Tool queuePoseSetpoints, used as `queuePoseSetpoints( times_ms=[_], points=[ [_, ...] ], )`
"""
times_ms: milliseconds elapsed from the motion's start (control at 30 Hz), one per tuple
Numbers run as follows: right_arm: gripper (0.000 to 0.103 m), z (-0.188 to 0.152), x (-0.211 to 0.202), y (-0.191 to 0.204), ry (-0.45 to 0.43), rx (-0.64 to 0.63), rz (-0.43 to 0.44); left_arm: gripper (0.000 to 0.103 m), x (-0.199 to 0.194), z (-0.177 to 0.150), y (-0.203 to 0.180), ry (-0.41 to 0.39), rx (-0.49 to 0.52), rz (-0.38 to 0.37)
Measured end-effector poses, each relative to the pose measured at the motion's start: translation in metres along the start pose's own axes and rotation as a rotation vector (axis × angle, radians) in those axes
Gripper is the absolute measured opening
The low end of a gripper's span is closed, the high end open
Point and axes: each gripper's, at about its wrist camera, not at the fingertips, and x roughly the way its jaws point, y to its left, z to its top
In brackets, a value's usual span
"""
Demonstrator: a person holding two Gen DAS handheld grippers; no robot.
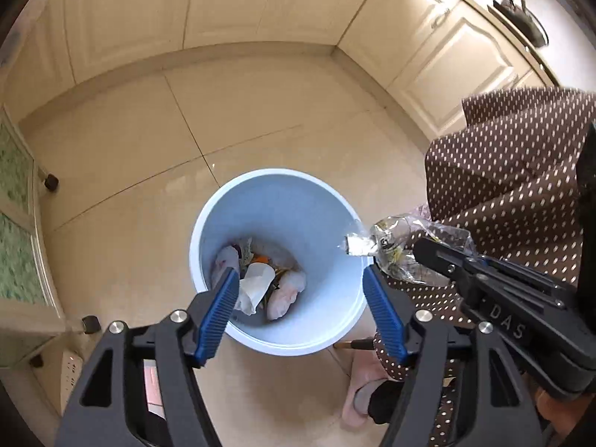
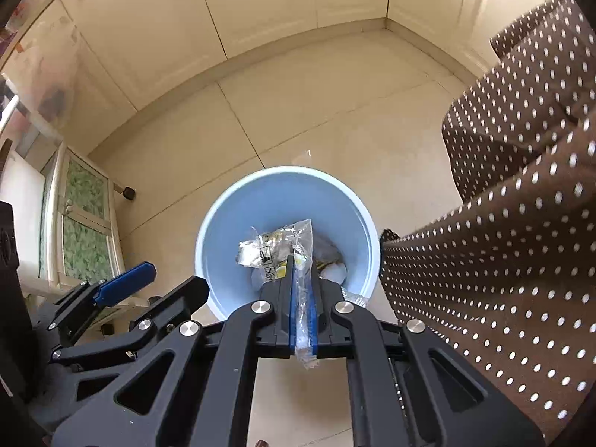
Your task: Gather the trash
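Blue bin (image 1: 279, 201) stands upright on the tiled floor (image 1: 149, 141), mouth up, both tongs poised above it.

Clear plastic wrapper (image 2: 283, 249): crumpled, with printed marks and a silvery end. It is clamped in the right tongs (image 2: 302, 283). Long axis runs along the line of the tongs' fingers; the bunched free end sticks out past the fingertips over the bin's opening, and a short tail pokes out behind the pads toward the handle. From the left wrist view the wrapper (image 1: 395, 246) reaches in from the right, its silvery end just over the bin's right rim.

Right tongs: blue pads pressed together on the wrapper, only the film between them. In the left wrist view the same tool (image 1: 428, 257) comes in from the right, pointing left and down.

Left tongs (image 1: 301, 279): spread wide, nothing between the blue pads, touching nothing. The gap frames the bin's interior. Seen from the right wrist view, the left tongs (image 2: 149, 279) sit at the lower left, beside the bin, apart from the wrapper.

Bin contents (image 1: 260, 279): white crumpled paper, pale pinkish wads, a bit of orange at the bottom.

Brown dotted fabric (image 2: 503, 223) of the person's clothing hangs on the right, near the bin's rim. Cream cabinets (image 1: 223, 7) along the walls.
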Motion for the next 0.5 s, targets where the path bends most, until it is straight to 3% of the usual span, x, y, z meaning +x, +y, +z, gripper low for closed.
queuePoseSetpoints(
  times_ms=[100, 267, 500],
  points=[
    [0.008, 0.008, -0.008, 0.007, -0.020, -0.015, 0.009, 0.072, -0.016, 0.004, 0.007, -0.026, -0.012, -0.015],
    [0.031, 0.025, -0.042, 0.017, -0.077, -0.028, -0.020, 0.075, -0.042, 0.018, 0.001, -0.063, -0.020, -0.026],
    [0.042, 0.027, -0.104, 0.024, -0.132, -0.040, -0.058, 0.078, -0.104, 0.031, -0.009, -0.146, 0.003, -0.051]
  ],
)
